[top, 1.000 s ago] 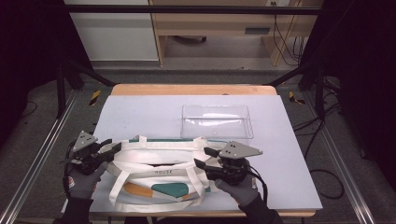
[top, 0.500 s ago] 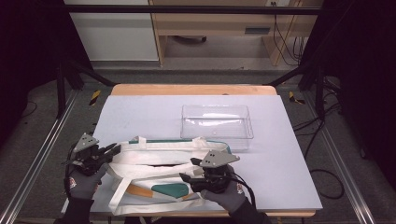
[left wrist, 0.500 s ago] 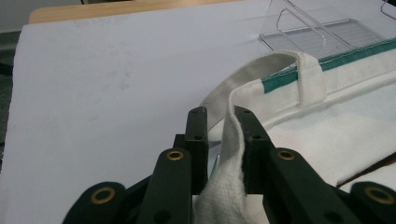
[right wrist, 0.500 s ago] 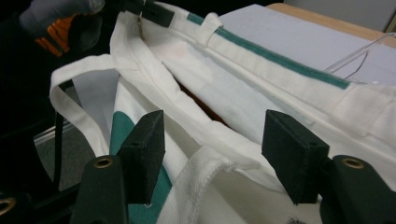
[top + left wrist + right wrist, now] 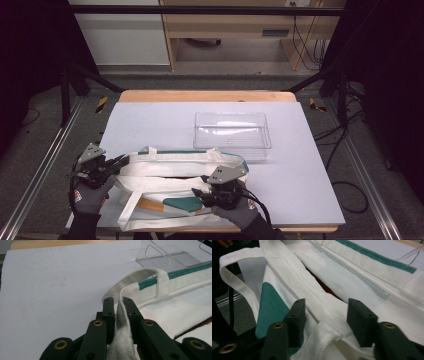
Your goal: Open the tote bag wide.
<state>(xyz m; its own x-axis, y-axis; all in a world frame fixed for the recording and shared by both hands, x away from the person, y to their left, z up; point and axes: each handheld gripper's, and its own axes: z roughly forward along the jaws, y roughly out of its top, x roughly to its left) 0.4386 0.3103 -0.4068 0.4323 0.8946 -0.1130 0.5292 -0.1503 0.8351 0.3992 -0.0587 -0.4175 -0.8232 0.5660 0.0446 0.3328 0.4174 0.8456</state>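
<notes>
A white tote bag [image 5: 175, 172] with green trim lies flat on the near half of the table. My left gripper [image 5: 120, 161] is at the bag's left end. In the left gripper view its jaws [image 5: 117, 300] have just been closing and now pinch the white handle strap [image 5: 120, 315]. My right gripper [image 5: 197, 192] hovers low over the bag's near edge. In the right gripper view the jaws [image 5: 325, 305] have just been closing but still stand apart, with a fold of the bag's white hem [image 5: 329, 327] between them, beside a green patch [image 5: 270, 307].
A clear plastic tray [image 5: 232, 130] stands just behind the bag at centre right, also seen in the left gripper view [image 5: 165, 260]. The pale blue table top [image 5: 150, 120] stretches bare to the far left. A loose strap loop [image 5: 127, 207] hangs at the near edge.
The right gripper has moved left and down onto the bag's near edge, and its jaws narrowed. The left hand stayed put while its jaws closed on the strap.
</notes>
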